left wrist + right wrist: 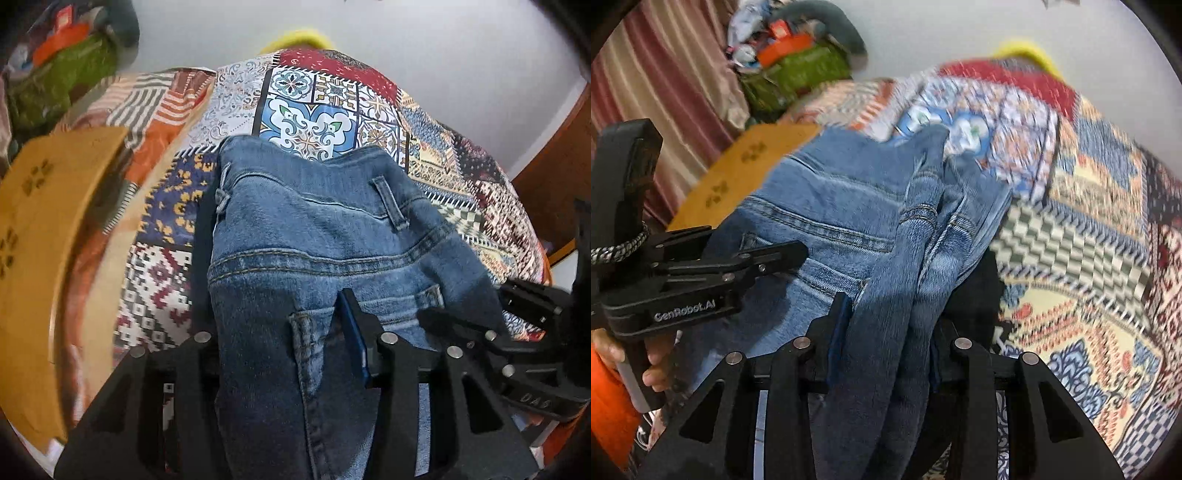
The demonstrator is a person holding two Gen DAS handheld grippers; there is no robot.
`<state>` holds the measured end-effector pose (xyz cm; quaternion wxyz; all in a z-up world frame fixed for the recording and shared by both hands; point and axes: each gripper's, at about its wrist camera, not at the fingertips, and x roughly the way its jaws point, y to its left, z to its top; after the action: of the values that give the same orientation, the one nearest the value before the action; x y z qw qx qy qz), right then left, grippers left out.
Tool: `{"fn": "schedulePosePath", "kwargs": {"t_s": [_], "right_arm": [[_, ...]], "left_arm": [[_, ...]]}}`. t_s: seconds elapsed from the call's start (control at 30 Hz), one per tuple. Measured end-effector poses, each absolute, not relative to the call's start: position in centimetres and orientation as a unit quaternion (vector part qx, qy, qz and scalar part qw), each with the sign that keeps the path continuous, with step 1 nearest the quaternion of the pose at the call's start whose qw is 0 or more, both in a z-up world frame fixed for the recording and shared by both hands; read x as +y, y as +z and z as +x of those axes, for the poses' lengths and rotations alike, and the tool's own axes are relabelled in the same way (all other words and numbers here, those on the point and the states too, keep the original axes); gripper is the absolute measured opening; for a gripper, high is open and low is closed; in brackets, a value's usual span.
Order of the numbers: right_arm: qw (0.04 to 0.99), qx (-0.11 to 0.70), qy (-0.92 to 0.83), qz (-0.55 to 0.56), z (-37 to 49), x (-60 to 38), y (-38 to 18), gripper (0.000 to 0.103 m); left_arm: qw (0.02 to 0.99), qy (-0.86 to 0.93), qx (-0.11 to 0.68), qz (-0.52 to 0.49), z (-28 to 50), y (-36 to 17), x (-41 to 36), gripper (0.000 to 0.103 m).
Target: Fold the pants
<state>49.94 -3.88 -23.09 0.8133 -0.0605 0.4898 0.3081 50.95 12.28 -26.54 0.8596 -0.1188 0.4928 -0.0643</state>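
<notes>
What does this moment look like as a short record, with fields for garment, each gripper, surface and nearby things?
garment: blue jeans, back side showing, waistband toward the far end
left gripper: shut on the jeans near the back pocket
right gripper: shut on a bunched fold of the jeans
surface: patchwork bedspread under the jeans
nearby: yellow board to the left; pile of clothes at the far left corner

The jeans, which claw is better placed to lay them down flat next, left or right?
Neither alone: the left claw and the right claw both clamp the jeans, lifted above the patchwork cover.
</notes>
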Motion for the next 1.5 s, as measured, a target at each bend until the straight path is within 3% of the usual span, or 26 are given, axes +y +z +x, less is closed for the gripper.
{"fn": "schedulePosePath", "kwargs": {"t_s": [0.2, 0.4, 0.83, 1.13, 1.3, 1.4, 1.47, 1.5], "right_arm": [[0.829, 0.469, 0.294, -0.079, 46.7, -5.0, -21.2, 0.04], [0.854, 0.423, 0.286, -0.098, 42.7, -7.5, -16.9, 0.042], [0.915, 0.247, 0.315, -0.045, 29.6, -11.2, -2.9, 0.043], [0.938, 0.112, 0.328, -0.012, 18.7, -13.1, 2.0, 0.043], [0.948, 0.07, 0.31, -0.018, 15.1, -13.1, 1.8, 0.043], [0.952, 0.054, 0.302, -0.02, 13.7, -13.2, 1.6, 0.067], [0.956, 0.039, 0.29, -0.015, 12.8, -13.4, 1.3, 0.085], [0.958, 0.034, 0.283, -0.015, 12.5, -13.4, 1.3, 0.089]], "left_arm": [[0.861, -0.038, 0.499, -0.09, 48.7, -24.8, 11.8, 0.048], [0.878, -0.027, 0.476, -0.048, 44.5, -19.7, 11.5, 0.048], [0.959, -0.037, 0.28, 0.001, 25.8, -1.5, 7.2, 0.048], [0.988, -0.022, 0.153, 0.01, 14.0, 3.8, 4.6, 0.049], [0.994, -0.022, 0.106, 0.009, 9.4, 4.2, 3.6, 0.063], [0.996, -0.016, 0.087, -0.003, 7.6, 4.2, 3.7, 0.082], [0.997, -0.009, 0.073, -0.007, 6.7, 4.0, 3.9, 0.103], [0.998, -0.006, 0.067, -0.007, 6.5, 4.0, 4.0, 0.103]]}}
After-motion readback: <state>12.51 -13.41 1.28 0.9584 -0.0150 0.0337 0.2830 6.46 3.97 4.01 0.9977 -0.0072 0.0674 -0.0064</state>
